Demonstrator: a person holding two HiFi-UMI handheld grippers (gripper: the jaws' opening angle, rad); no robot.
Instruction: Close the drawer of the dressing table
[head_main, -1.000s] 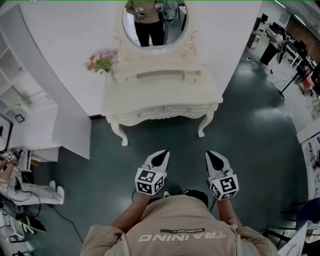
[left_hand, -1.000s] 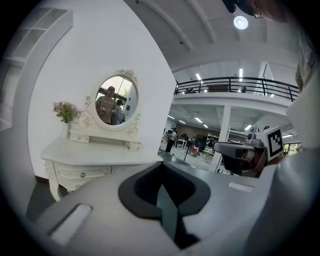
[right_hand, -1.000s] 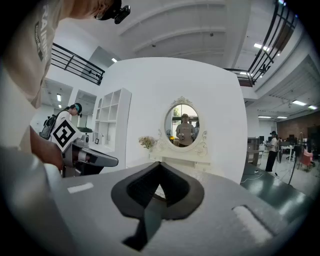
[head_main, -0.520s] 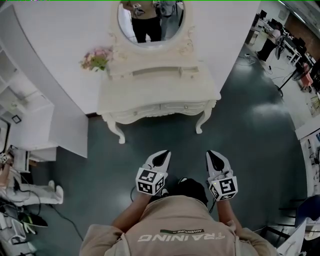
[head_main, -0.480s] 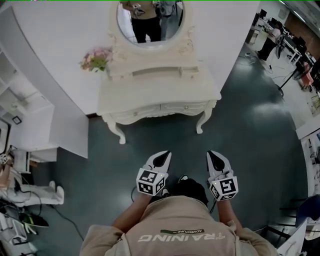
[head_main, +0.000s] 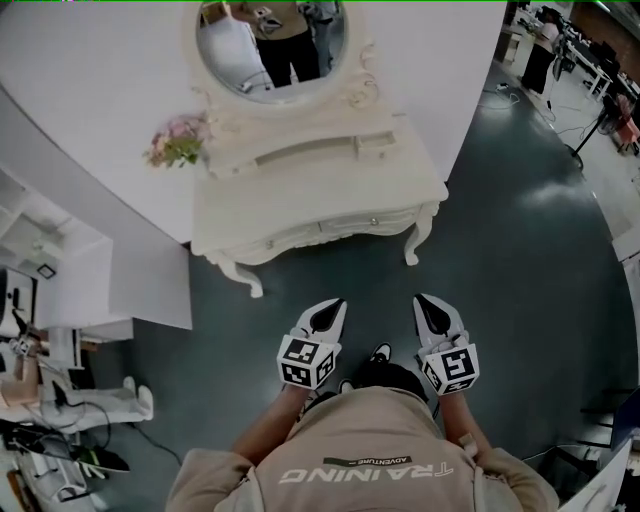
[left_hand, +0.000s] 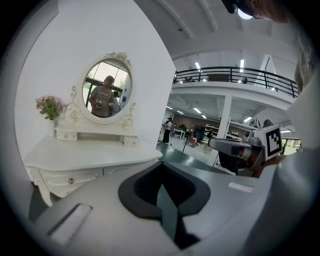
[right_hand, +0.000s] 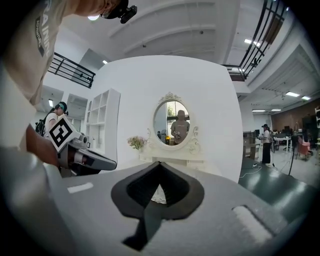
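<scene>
Jaws pressed together, empty: I hold my left gripper (head_main: 328, 310) and right gripper (head_main: 427, 306) side by side at my chest, pointing toward the dressing table (head_main: 300, 195), well apart.

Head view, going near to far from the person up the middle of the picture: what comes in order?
Shirt → left tool and right tool, level with each other → floor → dressing table → mirror.
</scene>
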